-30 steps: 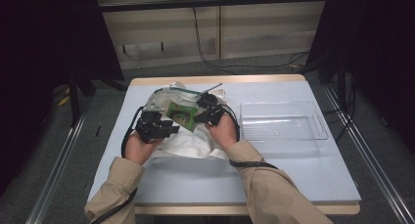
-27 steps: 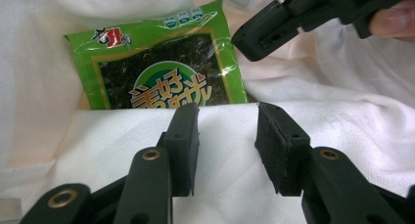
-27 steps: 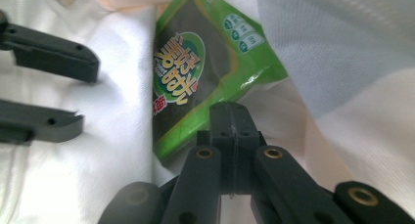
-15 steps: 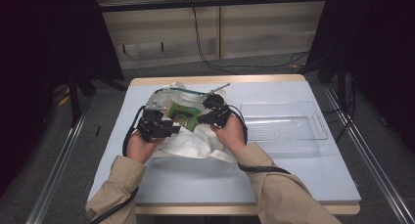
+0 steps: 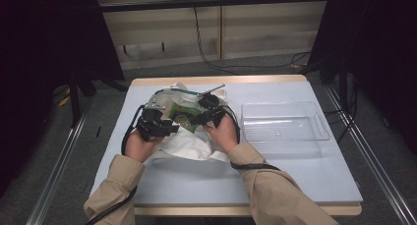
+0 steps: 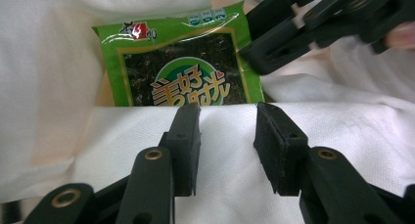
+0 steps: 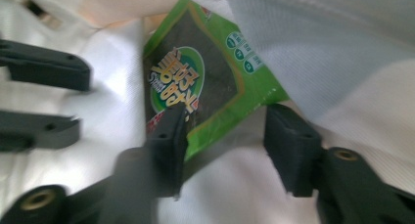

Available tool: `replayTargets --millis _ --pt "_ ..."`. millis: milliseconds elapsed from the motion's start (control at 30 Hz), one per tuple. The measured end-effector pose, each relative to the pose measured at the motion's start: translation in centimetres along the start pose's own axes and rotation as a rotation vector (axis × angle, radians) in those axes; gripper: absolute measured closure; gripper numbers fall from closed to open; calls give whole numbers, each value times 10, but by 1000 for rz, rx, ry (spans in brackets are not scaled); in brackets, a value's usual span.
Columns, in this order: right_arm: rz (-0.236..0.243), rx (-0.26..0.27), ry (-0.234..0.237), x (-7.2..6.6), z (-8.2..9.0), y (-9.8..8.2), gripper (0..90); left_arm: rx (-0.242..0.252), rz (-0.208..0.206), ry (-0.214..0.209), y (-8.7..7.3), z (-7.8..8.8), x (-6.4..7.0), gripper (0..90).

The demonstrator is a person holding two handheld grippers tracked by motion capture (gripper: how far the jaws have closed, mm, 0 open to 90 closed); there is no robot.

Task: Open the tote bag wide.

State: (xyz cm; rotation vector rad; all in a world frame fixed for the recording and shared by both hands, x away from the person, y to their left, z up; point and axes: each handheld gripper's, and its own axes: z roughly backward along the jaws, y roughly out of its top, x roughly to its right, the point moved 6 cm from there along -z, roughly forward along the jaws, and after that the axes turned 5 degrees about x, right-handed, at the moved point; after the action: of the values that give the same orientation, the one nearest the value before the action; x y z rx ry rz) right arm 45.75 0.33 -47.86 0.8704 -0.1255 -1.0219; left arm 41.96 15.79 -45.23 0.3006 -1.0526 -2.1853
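A person sits at a pale blue table (image 5: 295, 176), forearms in tan sleeves coming in from the near edge, with a black two-fingered gripper in each hand. Both grippers meet over a white bag (image 5: 189, 141) that lies crumpled on the left half of the table.

A green seaweed packet (image 5: 183, 116) lies in the mouth of the bag, between the two grippers. In the left gripper view the packet (image 6: 183, 67) sits just beyond the bag's front edge, its lower part hidden behind the white fabric (image 6: 230, 150).

The left gripper (image 5: 164, 127) is on the left of the packet. In its own view the left gripper (image 6: 227, 136) has its fingers part open with the bag's edge lying in the gap between them; I cannot tell whether they press on the fabric.

The right gripper (image 5: 209, 114) is on the right side of the packet. In its own view the right gripper (image 7: 225, 145) has its fingers apart, having just been opening. A near corner of the packet (image 7: 200, 82) lies between them, and one finger overlaps the packet's edge, but they do not clamp it. That view is blurred.

A clear plastic tray (image 5: 322, 131) stands on the right half of the table, well apart from the bag.
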Motion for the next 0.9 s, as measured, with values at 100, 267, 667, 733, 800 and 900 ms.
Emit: replayTargets --millis 100,267,667,733,800,900 --pt "-6 -14 -18 0 -9 0 480 14 2 1 1 3 -1 620" --pt "-47 0 -6 2 -15 6 709 18 6 11 2 10 -5 626" --pt "126 65 27 -15 17 13 866 40 -11 37 24 15 -4 619" --pt "154 70 26 -18 25 11 871 42 2 34 26 14 -4 617" --pt "179 86 19 -19 32 8 874 51 16 48 27 12 -3 617" --pt "206 94 23 -22 39 3 877 52 20 71 30 13 -6 613"
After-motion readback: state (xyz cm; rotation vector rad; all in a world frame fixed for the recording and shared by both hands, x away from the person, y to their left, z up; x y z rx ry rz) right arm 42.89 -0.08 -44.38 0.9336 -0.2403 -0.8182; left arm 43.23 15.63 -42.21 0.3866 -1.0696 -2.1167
